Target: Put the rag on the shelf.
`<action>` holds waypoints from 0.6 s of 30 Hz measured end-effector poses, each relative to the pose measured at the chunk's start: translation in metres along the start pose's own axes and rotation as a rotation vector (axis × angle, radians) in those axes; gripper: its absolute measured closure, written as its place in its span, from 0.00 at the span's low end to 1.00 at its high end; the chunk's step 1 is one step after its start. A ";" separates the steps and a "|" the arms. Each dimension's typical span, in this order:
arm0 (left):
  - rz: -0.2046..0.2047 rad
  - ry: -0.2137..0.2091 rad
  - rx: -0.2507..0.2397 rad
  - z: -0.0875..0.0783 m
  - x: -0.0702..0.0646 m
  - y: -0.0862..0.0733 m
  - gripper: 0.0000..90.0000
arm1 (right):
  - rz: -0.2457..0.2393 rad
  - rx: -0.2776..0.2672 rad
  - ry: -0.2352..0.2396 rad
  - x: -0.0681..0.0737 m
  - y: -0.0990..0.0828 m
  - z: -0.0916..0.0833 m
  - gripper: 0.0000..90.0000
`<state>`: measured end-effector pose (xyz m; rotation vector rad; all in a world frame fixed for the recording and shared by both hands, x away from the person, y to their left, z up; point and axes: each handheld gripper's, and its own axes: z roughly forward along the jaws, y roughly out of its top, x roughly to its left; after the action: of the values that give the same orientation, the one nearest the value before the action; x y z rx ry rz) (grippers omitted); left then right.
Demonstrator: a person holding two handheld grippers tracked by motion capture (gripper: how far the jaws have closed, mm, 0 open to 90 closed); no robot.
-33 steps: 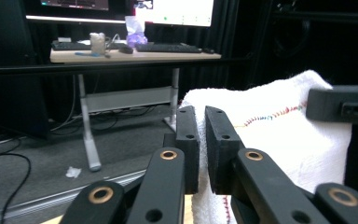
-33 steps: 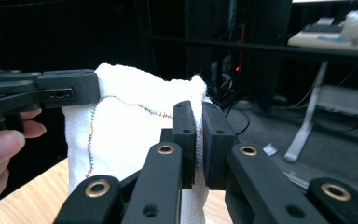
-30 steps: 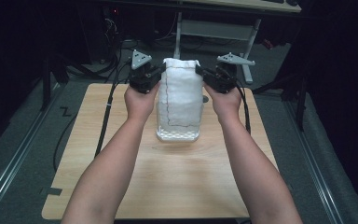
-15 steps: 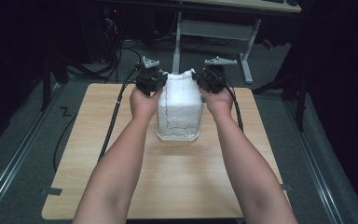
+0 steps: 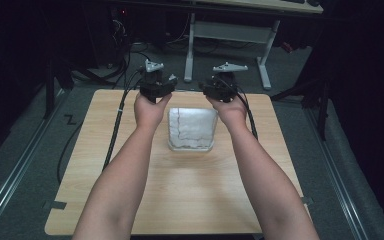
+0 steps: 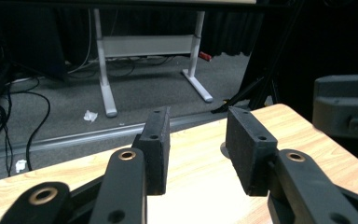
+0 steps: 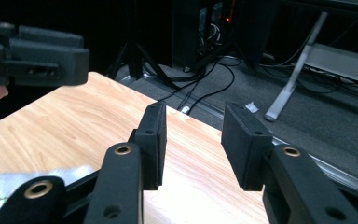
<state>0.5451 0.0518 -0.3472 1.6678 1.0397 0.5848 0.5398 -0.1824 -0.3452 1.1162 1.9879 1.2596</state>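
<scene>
The folded white cloth [image 5: 191, 129] lies flat on the wooden table [image 5: 180, 200], between my two forearms and a little nearer me than both sets of tongs. My left tongs [image 5: 156, 86] sit past its far left corner and my right tongs [image 5: 221, 86] past its far right corner, so the cloth is behind and below the jaws, toward my body. It looks roughly square with a slightly longer run toward and away from me; a thin dark line of stitching or print wanders down its left part. Both hands seem about equally near it, one at each far corner.

In the left gripper view my jaws stand apart with bare tabletop in the gap, holding nothing and touching nothing. In the right gripper view the jaws are likewise apart and empty, and a corner of the cloth [image 7: 9, 189] shows low at the left edge, just beside the tongs [image 7: 193, 140] but not between the jaws.
</scene>
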 end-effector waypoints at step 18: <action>0.038 -0.013 -0.014 -0.031 -0.013 -0.008 0.65 | -0.045 -0.008 -0.022 0.021 -0.011 -0.023 0.58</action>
<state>0.5113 0.0567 -0.3425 1.6804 0.9940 0.6035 0.5075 -0.1774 -0.3453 1.0709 1.9796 1.2261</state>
